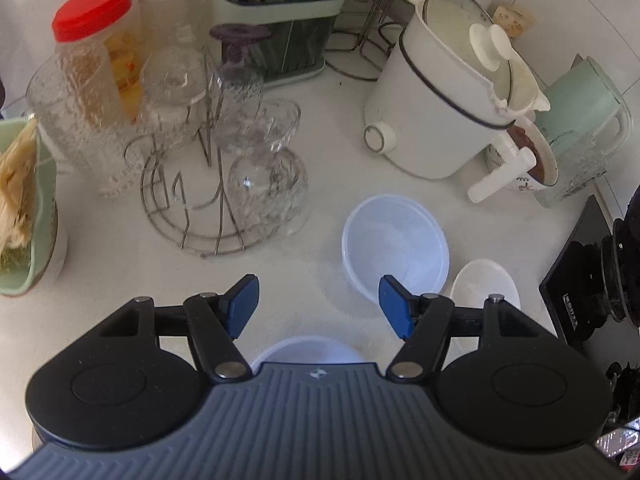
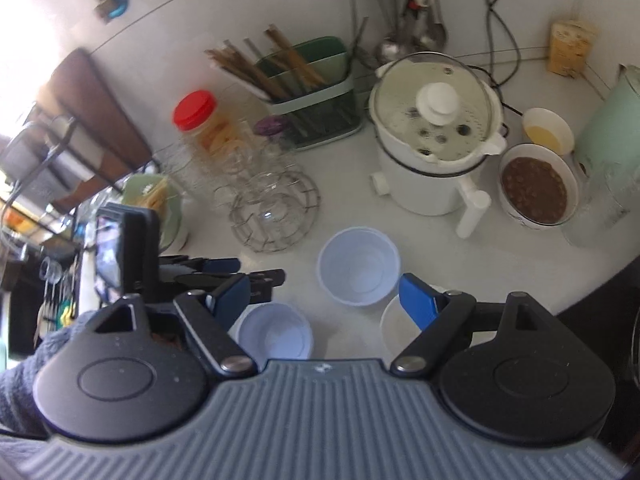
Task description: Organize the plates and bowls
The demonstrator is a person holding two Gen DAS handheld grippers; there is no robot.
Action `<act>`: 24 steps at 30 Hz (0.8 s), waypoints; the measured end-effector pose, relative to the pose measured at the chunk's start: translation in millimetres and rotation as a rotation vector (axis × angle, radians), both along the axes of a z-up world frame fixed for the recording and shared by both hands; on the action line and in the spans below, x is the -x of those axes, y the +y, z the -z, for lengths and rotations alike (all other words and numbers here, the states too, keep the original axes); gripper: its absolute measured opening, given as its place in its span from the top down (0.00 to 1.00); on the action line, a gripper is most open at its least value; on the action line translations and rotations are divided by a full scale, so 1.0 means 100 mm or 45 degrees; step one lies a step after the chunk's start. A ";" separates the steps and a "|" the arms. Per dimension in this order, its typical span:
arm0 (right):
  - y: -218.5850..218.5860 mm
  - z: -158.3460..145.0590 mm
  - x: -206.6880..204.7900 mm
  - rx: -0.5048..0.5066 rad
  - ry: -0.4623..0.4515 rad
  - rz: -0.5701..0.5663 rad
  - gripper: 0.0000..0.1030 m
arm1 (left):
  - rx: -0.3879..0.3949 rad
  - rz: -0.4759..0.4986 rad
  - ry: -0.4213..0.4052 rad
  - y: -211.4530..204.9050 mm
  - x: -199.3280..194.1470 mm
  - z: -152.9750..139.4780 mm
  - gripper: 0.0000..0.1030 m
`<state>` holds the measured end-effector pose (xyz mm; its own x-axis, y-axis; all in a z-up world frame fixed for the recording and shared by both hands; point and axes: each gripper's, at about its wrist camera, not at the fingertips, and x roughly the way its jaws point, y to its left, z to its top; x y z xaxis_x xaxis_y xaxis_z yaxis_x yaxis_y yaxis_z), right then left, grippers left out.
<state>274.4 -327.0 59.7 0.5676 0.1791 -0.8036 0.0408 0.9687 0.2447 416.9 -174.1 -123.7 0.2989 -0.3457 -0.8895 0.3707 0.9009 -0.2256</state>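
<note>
Translucent bowl (image 1: 394, 244) ahead-right of left gripper (image 1: 320, 306) — apart, untouched

We are noting translucent, smooth plastic on the large bowl (image 1: 394, 246) and small bowl (image 2: 275, 336). The white dish (image 1: 486, 286) is looking glossy, the countertop (image 1: 320, 152) matt and speckled. The rack (image 1: 192, 200) is showing bare metal wire, holding textured glass cups (image 1: 268, 188). Gripper pads (image 1: 394, 306) are appearing matt blue.
</note>
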 end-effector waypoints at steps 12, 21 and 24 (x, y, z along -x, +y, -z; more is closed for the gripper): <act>-0.09 0.57 -0.19 0.104 -0.098 0.121 0.19 | -0.005 0.024 0.007 -0.19 -0.18 0.19 0.31; -0.17 1.19 -0.67 0.219 -0.014 0.149 0.19 | 0.068 0.023 0.181 -0.28 -0.46 0.60 0.33; -0.23 1.38 -0.75 0.157 -0.019 0.144 0.20 | 0.078 0.034 0.236 -0.31 -0.51 0.72 0.44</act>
<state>349.9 -350.3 -78.6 0.5903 0.0141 -0.8070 0.1486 0.9809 0.1258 468.3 -205.6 -196.0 0.1218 -0.4064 -0.9055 0.3415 0.8738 -0.3463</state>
